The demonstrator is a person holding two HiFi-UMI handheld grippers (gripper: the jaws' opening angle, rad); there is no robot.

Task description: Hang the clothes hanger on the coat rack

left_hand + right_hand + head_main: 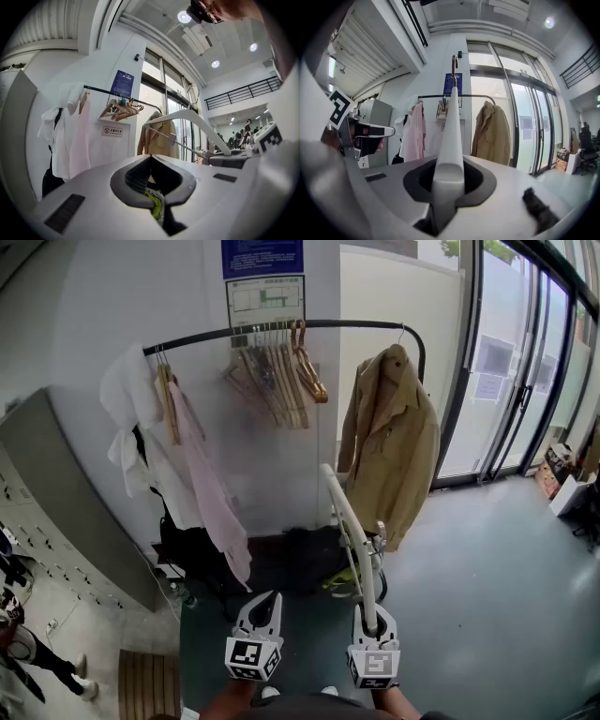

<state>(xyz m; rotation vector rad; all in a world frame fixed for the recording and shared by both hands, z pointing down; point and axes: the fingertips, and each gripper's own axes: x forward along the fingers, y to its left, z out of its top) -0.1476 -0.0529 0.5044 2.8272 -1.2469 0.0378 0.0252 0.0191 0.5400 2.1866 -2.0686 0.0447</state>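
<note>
The right gripper (373, 613) is clamped on one arm-end of a white plastic clothes hanger (345, 512); the left gripper (267, 601) has its jaws together on nothing. The hanger is carried well short of the black metal coat-rack rail (361, 324). Held so far out it could swing, so grip firmly and raise the metal hook (453, 63) over the bare rail between the wooden hangers (281, 376) and the khaki jacket (389, 437).

The left hand-held gripper (150, 158) is pointing level toward a coat rack (101, 89), its jaws resting together with nothing between them. A white clothes hanger (187, 113) is slanting across the right, in front of a tan jacket (150, 143). Wooden hangers (119, 108) and pale garments (70, 136) are hanging on the rail.
</note>
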